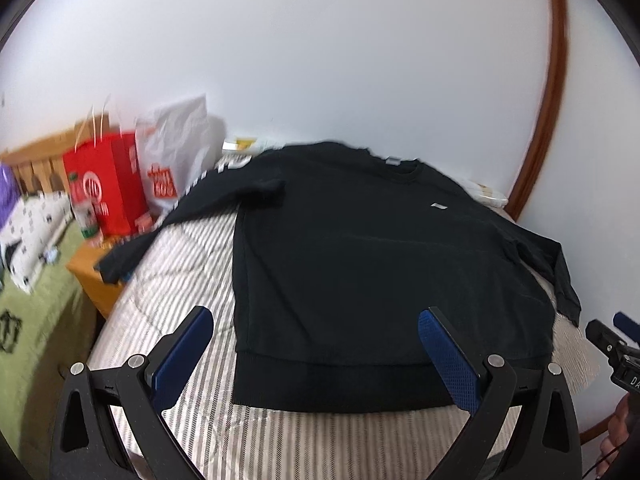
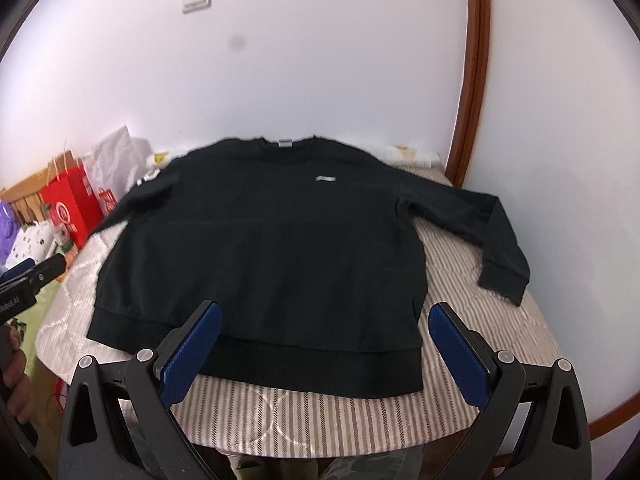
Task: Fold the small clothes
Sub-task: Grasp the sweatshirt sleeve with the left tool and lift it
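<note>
A black long-sleeved sweatshirt (image 1: 380,264) lies flat, front up, on a striped cloth-covered table (image 1: 192,272), collar at the far side, hem toward me, both sleeves spread out. It also shows in the right wrist view (image 2: 272,248). My left gripper (image 1: 316,320) is open and empty, hovering over the hem's left part. My right gripper (image 2: 325,316) is open and empty, hovering over the hem's right part. The left gripper's tip shows at the left edge of the right wrist view (image 2: 32,276), the right one's at the right edge of the left wrist view (image 1: 616,340).
A red paper bag (image 1: 108,188) and a white plastic bag (image 1: 180,152) stand at the far left, with a green-labelled bottle (image 1: 82,208) and a wooden stand (image 1: 94,276). A green bedspread (image 1: 36,328) lies left. A white wall with a brown wooden frame (image 2: 476,80) is behind.
</note>
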Demonstrator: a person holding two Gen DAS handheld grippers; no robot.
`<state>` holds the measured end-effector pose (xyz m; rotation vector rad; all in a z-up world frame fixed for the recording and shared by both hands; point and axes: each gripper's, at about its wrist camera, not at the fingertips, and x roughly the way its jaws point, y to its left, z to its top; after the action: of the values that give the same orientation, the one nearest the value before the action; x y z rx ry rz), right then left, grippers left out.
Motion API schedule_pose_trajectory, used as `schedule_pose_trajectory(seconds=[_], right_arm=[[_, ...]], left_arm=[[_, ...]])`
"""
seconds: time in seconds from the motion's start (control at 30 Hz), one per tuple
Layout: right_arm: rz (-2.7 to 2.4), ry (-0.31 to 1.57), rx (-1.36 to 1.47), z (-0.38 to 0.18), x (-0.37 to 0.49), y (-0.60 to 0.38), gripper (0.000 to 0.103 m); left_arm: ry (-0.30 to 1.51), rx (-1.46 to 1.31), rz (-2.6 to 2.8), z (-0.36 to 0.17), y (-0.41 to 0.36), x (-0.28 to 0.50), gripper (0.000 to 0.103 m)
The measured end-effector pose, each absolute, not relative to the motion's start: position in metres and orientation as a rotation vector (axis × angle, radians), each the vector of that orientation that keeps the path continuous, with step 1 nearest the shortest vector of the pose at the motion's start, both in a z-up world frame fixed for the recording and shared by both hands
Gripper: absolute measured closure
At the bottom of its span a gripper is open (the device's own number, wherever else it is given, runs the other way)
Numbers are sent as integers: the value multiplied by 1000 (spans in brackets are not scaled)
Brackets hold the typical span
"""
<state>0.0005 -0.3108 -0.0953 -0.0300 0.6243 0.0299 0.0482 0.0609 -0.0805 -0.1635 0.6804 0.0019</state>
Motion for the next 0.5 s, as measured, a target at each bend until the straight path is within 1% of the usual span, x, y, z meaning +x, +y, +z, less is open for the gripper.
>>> schedule_pose_trajectory(seconds=[0.2, 0.4, 0.5], right_arm=[[33, 699, -34, -133, 36, -301, 1], [37, 703, -12, -153, 64, -293, 1], [63, 698, -11, -159, 80, -290, 1]], left_arm=[[751, -293, 35, -129, 112, 74, 1], [778, -418, 76, -155, 175, 100, 1], [775, -484, 107, -167, 205, 112, 3]])
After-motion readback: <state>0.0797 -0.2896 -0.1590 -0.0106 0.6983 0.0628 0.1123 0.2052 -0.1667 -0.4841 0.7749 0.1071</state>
